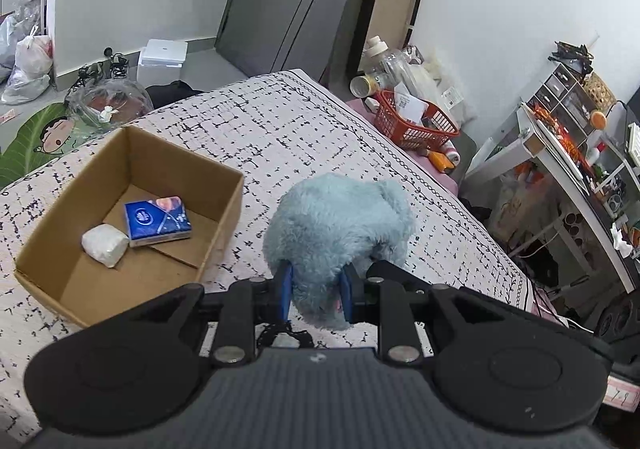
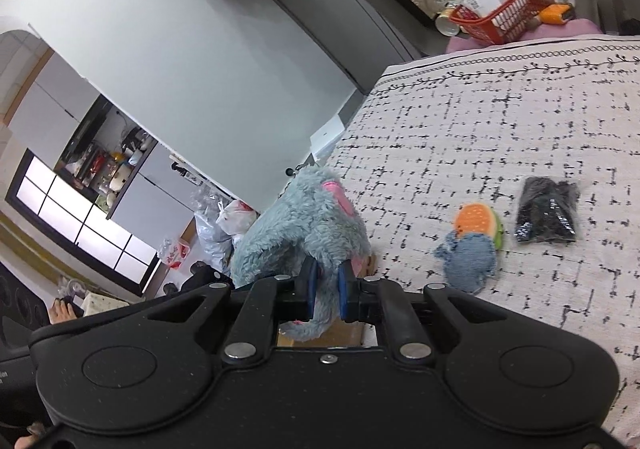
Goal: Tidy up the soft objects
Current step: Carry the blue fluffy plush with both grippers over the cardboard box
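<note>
Both tongs grip plush toy (image 1: 340, 225); cardboard box (image 1: 72, 185) holds tissue pack (image 1: 157, 223), white bundle (image 1: 105, 245).

left hand-held gripper (image 1: 316, 291) clamping blue plush toy (image 1: 340, 225), cardboard box (image 1: 132, 217) beside

Bare bedspread (image 1: 280, 129) is lying open between the cardboard box (image 1: 224, 209) at left and the red basket (image 1: 416, 125) crowding the bed's upper right edge; the box's inside is staying half free.

Both tools are clamped, the left tool (image 1: 316, 291) tilted downward and the right tool (image 2: 326, 287) rolled (blue pads squeezed close).
</note>
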Tool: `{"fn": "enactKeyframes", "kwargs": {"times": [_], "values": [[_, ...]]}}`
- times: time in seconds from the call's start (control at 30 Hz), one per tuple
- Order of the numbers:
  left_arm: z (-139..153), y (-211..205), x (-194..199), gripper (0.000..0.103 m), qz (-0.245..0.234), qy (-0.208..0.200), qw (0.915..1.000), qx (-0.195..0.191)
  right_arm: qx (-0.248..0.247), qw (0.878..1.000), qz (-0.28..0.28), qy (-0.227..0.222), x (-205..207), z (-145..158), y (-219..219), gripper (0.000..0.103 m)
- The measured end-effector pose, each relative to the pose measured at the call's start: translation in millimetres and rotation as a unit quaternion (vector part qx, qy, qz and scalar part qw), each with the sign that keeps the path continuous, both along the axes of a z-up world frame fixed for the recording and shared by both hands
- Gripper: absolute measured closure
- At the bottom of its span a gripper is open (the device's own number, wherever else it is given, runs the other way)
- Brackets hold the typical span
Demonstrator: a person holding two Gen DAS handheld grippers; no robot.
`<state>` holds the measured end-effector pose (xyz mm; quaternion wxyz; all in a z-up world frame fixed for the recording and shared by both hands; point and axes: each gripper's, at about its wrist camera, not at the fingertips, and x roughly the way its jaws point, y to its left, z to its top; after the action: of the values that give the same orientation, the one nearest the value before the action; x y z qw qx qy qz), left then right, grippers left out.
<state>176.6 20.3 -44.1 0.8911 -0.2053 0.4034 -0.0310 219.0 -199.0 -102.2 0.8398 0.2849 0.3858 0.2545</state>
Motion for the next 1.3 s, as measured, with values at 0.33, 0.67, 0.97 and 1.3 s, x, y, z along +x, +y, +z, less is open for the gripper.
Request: {"fn": "enactKeyframes", "kwargs": {"times": [0.33,0.67,0.97,1.3], "values": [[-2,42,-5,0.08,0.013,-0.001,0.9998,-0.012,-0.014,0.999,0.024,-0.024,-3,2,42,0.092],[-18,84,-7,0.08,0.028,0.012,0.999,-0.031,-0.043,0.997,0.053,-0.028,-4,-3,83,0.092],[-38,116,-13,0.08,0.05,0.04,0.9971,-0.043,-0.081,0.993,0.085,-0.017,-9,-12,120,0.092],[-63,132,-12,0.078,0.061,0.099,0.9919,-0.052,-0.123,0.986,0.116,0.005,-18,-18,141,0.092]]}}
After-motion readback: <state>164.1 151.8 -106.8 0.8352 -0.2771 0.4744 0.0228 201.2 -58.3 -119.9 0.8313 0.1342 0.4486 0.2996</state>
